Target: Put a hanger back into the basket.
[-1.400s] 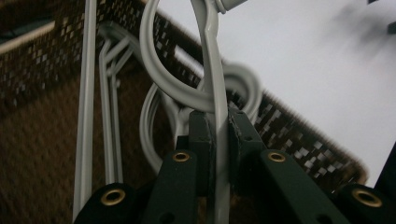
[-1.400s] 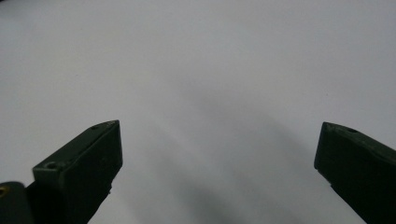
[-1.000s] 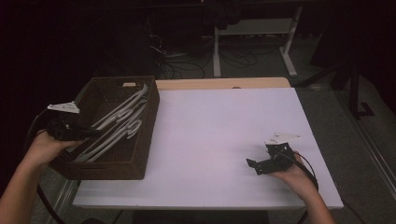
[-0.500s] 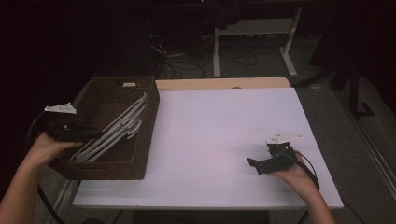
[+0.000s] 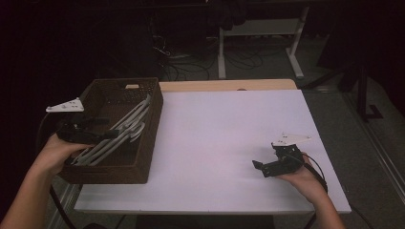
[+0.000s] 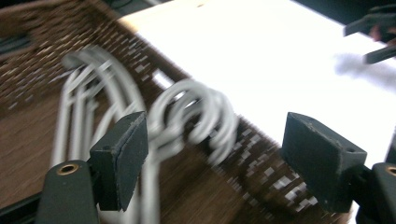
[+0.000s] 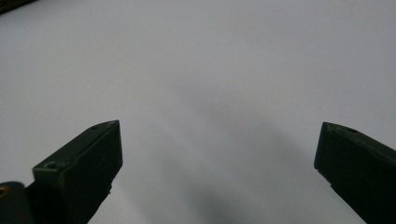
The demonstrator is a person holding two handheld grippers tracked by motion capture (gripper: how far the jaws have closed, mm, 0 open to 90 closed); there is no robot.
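Holding my left gripper [image 6: 212, 154] over the brown basket [image 5: 143, 164], jaws spread above the white hangers [image 6: 196, 116]; my right gripper [image 5: 260, 168] rests spread-jawed on the white table [image 5: 215, 124].

The basket [image 5: 143, 143] looks like dark brown woven wicker, rough in texture. The hangers [image 6: 196, 116] inside seem smooth white plastic. The table [image 5: 229, 143] has a matt white surface, with pale wood along its far edge.

Dim room, bright tabletop [image 5: 229, 143], left-view motion blur.
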